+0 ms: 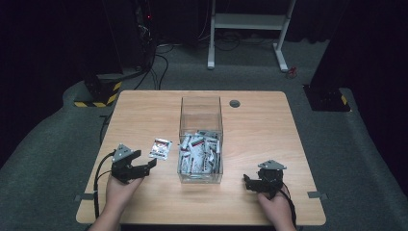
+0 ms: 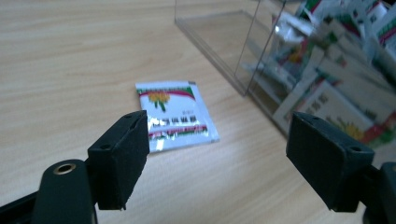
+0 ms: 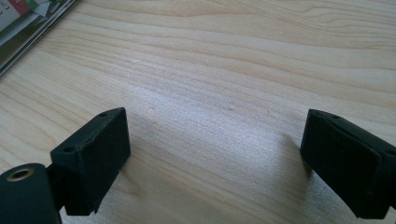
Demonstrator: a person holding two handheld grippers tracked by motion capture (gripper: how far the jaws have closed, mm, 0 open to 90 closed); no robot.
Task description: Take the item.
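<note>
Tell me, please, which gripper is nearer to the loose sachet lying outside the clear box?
Left. The left gripper sits just short of the sachet, open; the right gripper is beyond the clear box.

A wooden counter (image 1: 260,130) carries a clear box (image 1: 200,115) of sachets, one loose sachet (image 1: 160,148) just left of it

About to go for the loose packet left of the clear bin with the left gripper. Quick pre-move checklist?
1. Left gripper jaws open: ok.
2. Packet lies flat on the table, nothing on it: ok.
3. Packet sits apart from the clear bin: ok.
4. Jaws around the packet: not ok, it lies ahead of them.
5. Right gripper open, empty, over bare wood: ok.
6. Packet thick enough to pinch: cannot tell.
</note>
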